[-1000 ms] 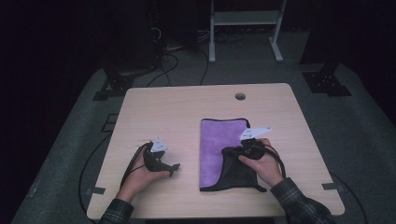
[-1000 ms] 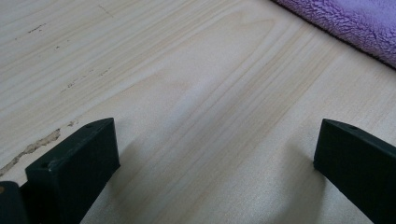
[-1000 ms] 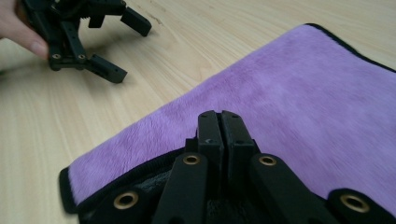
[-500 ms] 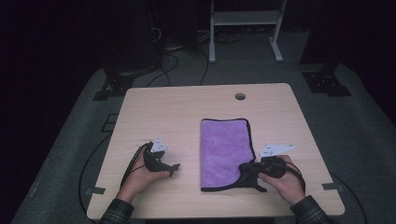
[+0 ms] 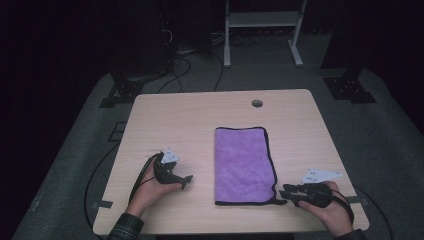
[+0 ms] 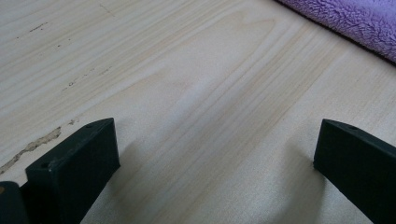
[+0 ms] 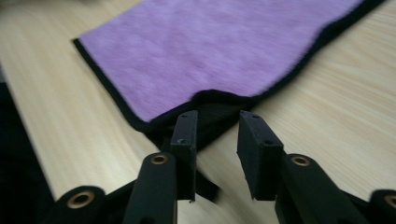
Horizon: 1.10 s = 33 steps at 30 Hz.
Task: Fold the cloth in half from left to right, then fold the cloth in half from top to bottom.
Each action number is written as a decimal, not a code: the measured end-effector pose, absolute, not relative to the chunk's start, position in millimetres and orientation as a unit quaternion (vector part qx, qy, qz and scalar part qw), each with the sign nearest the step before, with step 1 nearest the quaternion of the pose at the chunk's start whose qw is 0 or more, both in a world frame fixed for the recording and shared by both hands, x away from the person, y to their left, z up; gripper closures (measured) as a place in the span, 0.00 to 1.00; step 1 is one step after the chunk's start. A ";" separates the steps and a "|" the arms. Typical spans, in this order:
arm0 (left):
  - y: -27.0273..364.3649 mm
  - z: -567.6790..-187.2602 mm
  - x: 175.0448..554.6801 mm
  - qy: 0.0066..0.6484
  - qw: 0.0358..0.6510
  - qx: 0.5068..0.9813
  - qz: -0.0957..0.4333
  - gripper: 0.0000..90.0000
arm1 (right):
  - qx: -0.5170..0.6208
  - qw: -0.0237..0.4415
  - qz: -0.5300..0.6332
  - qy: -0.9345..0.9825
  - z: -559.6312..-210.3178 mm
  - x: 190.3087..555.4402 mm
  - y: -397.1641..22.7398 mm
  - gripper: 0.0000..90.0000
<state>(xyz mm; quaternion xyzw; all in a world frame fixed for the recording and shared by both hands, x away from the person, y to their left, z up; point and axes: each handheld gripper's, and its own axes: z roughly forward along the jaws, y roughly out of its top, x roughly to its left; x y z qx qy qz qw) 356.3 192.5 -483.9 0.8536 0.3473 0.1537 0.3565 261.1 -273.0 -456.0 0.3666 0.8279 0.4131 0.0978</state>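
One purple towel [image 5: 243,165], two grippers

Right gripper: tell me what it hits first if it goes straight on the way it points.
The right gripper would meet the near right corner of the purple towel first; its dark hem lies just ahead of the slightly parted jaws, though the gap is hard to judge.
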 end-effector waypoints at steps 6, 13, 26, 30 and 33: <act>194.4 -482.6 356.0 0.353 0.367 0.845 0.161 0.08 | 0.381 0.138 0.406 0.819 -455.4 282.8 -284.3 0.62; 191.9 -477.5 362.7 0.358 0.373 0.841 0.156 0.36 | 0.388 0.163 0.416 0.807 -454.5 328.7 -286.1 0.57; 152.5 -457.6 403.2 0.337 0.400 0.841 0.140 0.42 | 0.372 0.152 0.431 0.808 -443.3 392.3 -268.0 0.54; 136.3 -452.6 425.1 0.330 0.413 0.837 0.144 0.43 | 0.365 0.148 0.433 0.811 -441.3 415.5 -259.6 0.54; 124.8 -450.2 442.3 0.327 0.417 0.835 0.147 0.43 | 0.364 0.142 0.428 0.815 -443.5 432.4 -253.7 0.54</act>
